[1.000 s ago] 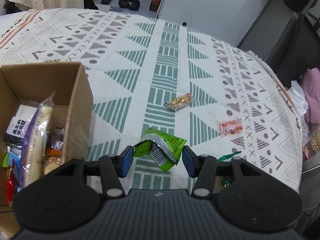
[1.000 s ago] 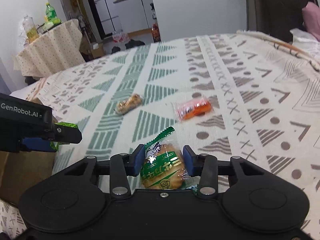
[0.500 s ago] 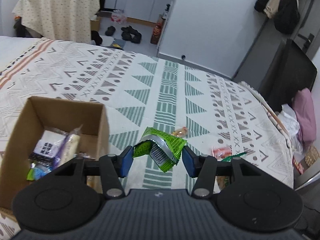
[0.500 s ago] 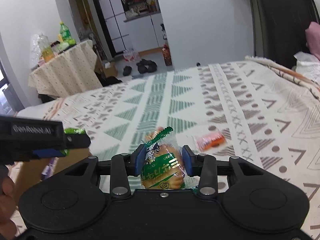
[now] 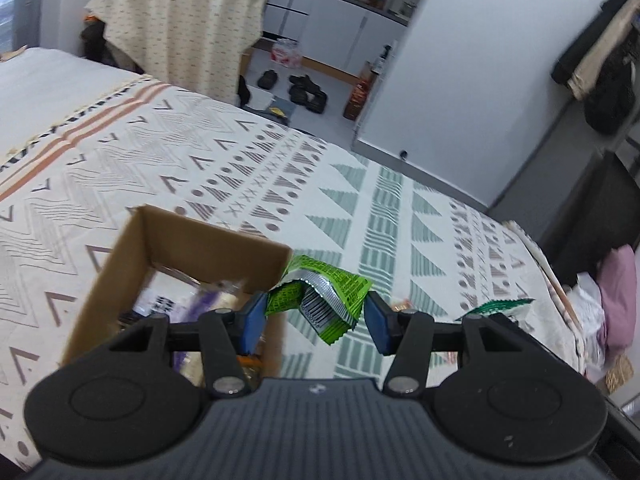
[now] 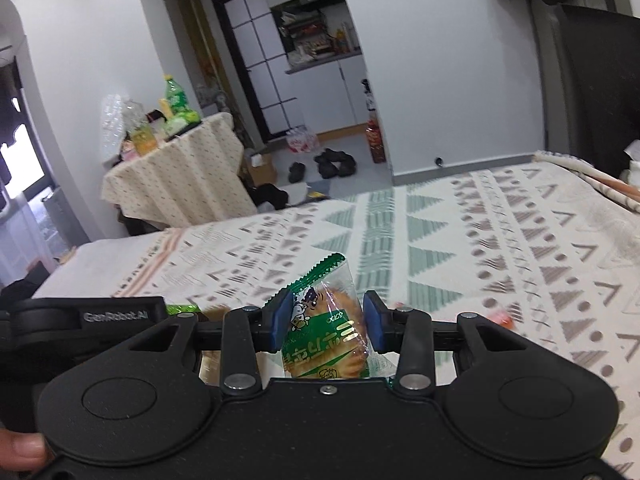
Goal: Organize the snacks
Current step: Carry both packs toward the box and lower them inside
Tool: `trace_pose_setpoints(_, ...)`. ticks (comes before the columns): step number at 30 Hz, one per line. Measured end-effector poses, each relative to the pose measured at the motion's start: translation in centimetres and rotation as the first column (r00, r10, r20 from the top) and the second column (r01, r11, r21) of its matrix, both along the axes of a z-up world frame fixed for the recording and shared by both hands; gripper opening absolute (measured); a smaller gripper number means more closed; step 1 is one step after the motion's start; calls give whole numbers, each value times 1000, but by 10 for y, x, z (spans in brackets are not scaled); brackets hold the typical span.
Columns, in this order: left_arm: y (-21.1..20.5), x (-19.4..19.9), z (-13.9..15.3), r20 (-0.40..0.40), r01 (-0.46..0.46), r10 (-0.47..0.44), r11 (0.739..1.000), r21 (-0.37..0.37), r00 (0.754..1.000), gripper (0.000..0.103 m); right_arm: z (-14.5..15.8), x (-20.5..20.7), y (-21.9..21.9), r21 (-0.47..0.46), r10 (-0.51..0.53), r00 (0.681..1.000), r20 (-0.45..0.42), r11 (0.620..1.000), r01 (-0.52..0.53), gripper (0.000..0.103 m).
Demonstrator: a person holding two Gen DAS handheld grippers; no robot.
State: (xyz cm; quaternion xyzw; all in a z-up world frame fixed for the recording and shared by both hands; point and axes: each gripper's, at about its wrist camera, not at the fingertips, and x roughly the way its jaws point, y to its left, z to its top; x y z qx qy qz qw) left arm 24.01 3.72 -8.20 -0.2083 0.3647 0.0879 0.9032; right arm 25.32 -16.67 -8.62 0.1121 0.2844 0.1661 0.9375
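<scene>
Both snacks are up off the bed and heading for the cardboard box [image 5: 192, 248]! The left gripper [image 5: 314, 318] is clamped on a crumpled green foil packet [image 5: 320, 294], which hangs right at the box's near corner, and the right gripper [image 6: 325, 326] pinches a clear-wrapped biscuit pack with green print [image 6: 326, 336] above the spread. The smart play, I'd say: carry the green packet fully over the open top before loosening the pads, since its loose tail could snag on the cardboard wall; then bring the biscuit pack in behind, with a gentle squeeze so nothing cracks. The box already holds several wrapped items, so aim for the free corner. Underneath lies a soft patterned bedspread [image 5: 400, 216] with green triangles and grey marks. Beyond it: a cloth-covered side table [image 6: 180, 172] with bottles, shoes on the floor, white cabinets.
</scene>
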Motion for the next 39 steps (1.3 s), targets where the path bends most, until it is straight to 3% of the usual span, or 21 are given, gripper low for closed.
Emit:
trace_pose_setpoints(23, 102, -4, -6, -27, -188, 186, 972, -141, 982, 52, 14, 15, 96, 37, 106, 994, 13, 994, -107, 38)
trace_pose_setpoints(30, 112, 3, -22, -68, -181, 171, 964, -193, 983, 53, 4, 21, 113, 37, 103, 995, -15, 994, -103, 37)
trace_pose_setpoints(35, 118, 2, -22, -55, -198, 191, 954, -223, 980, 63, -5, 24, 121, 36, 106, 993, -43, 994, -104, 31)
trace_pose_setpoints(39, 123, 2, -24, -67, -220, 211, 947, -234, 975, 66, -15, 31, 128, 36, 110, 991, -75, 994, -107, 30)
